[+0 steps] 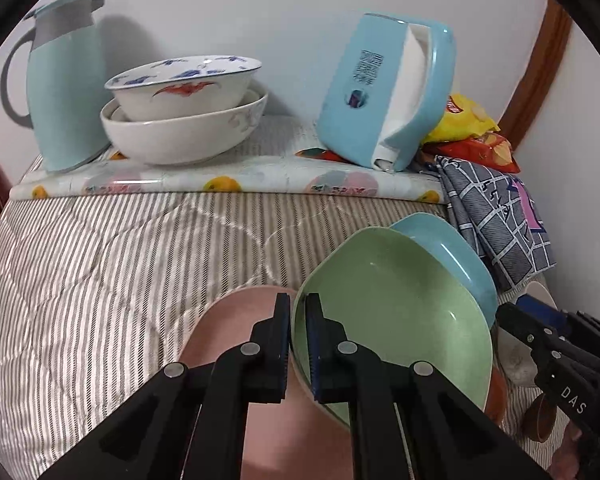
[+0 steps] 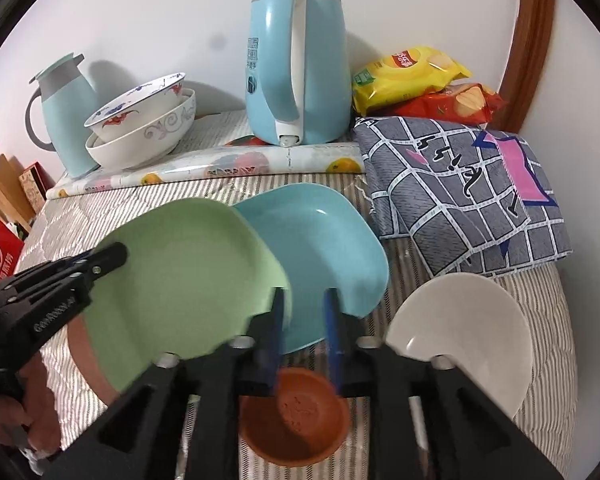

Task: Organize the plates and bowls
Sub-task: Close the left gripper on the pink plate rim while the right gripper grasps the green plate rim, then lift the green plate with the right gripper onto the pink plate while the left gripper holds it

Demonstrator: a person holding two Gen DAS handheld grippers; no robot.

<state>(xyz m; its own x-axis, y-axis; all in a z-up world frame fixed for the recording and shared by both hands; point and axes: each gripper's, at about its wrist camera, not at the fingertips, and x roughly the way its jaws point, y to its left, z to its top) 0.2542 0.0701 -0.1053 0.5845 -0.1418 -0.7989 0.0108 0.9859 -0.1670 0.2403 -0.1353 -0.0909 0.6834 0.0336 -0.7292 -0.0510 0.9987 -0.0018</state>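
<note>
Green plate (image 1: pixel 392 320), stiff and slick, hangs tilted by its rim in the clenched left claw (image 1: pixel 297 344); right claw (image 2: pixel 303 320) released.

Soft, even indoor light fills both fisheye views, which curve hard toward black, vignetted corners. The thermos jug (image 1: pixel 62 80) casts a faint shadow rightward onto the white wall (image 1: pixel 260 8). Small glints mark the green plate (image 1: pixel 396 304). The right hand-held gripper (image 2: pixel 305 320) shows motion-blurred blue fingertips (image 2: pixel 332 316); backgrounds stay fairly sharp.
</note>
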